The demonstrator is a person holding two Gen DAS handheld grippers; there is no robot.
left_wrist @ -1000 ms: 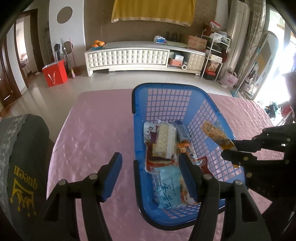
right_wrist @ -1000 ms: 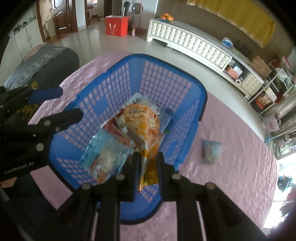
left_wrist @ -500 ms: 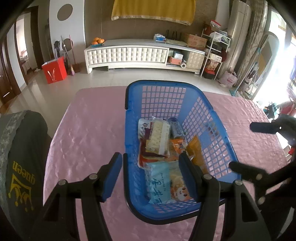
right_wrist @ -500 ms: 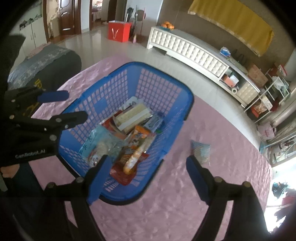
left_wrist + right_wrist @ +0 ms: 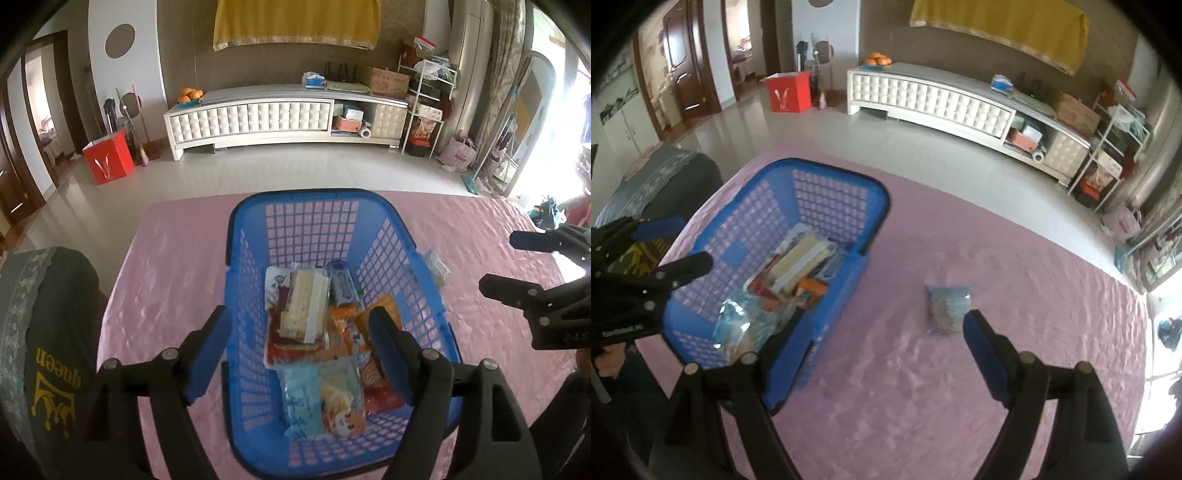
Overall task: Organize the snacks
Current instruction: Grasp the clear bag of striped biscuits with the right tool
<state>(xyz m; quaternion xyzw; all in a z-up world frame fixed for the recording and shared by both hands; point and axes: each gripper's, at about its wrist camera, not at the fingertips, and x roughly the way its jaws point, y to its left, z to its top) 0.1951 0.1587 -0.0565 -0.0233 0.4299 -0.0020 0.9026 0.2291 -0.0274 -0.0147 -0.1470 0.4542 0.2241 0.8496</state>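
Orange snack pack (image 5: 376, 314) now lying in blue basket (image 5: 317, 206) with other snacks — right claw (image 5: 882, 343) let go a moment ago, jaws wide, nothing between. Left claw (image 5: 299, 343) opening around basket's near left wall, not pinching it. One pale blue packet (image 5: 947, 308) left on pink table (image 5: 1015, 266), just beside right claw's tip — likely next pick.

A long white tufted media cabinet (image 5: 255, 116) is standing against the brown wall, bearing a pile of oranges (image 5: 190, 94) at its left end and a cardboard box (image 5: 386, 77) at its right. A red paper gift bag (image 5: 108, 158) is sitting on the pale tiled floor (image 5: 295, 170), and a yellow cloth (image 5: 295, 22) is hanging above the cabinet. A dark grey cushion with yellow "queen" lettering (image 5: 48, 350) is lying beside the pink quilted table cover (image 5: 960, 369).
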